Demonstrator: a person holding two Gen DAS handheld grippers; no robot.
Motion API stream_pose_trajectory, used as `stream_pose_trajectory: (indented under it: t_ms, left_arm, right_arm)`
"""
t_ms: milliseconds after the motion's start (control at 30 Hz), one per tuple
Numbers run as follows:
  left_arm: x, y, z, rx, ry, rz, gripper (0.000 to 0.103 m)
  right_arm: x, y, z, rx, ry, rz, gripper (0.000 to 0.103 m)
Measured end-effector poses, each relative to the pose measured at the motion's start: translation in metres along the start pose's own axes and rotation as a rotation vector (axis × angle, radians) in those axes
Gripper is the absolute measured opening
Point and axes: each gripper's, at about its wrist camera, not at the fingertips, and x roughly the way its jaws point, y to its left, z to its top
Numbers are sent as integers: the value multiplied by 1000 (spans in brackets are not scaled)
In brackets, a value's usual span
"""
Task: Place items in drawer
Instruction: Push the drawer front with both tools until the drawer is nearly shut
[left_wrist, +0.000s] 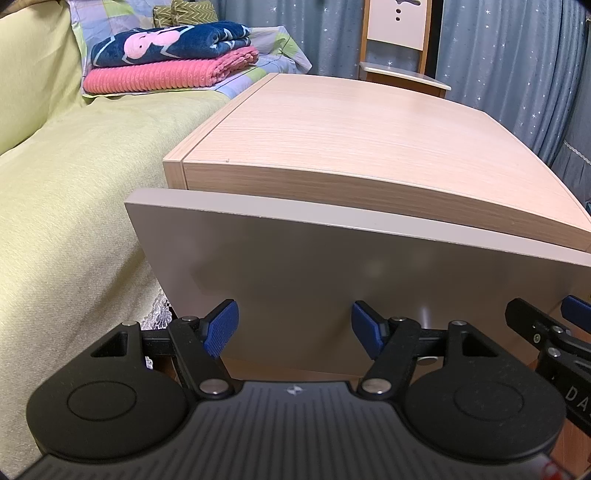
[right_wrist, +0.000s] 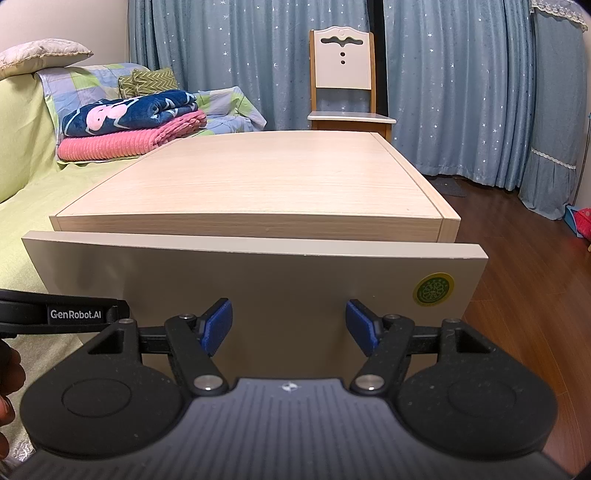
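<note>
The drawer (right_wrist: 255, 291) stands out only a little from the wooden cabinet (right_wrist: 255, 177) — a thin gap shows behind its grey front, and its inside is hidden in both views; whether any items lie in it cannot be told. The left tongs (left_wrist: 294, 328) and right tongs (right_wrist: 289, 326) both hang just before the drawer front, blades apart and holding nothing; the cabinet's top surface bears no items. Folded blankets (right_wrist: 129, 129) lie on the bed (left_wrist: 74, 177) well apart. That fits a drawer being drawn out for loading, or one nearly pushed home after it — the pictures do not settle which.
</note>
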Motion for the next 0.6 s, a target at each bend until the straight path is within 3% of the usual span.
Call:
stream_pose_trajectory:
  t_ms: [600]
  left_arm:
    - [2, -1, 1, -5, -1, -2, 69]
  right_arm:
    - [9, 11, -4, -1, -3, -4, 66]
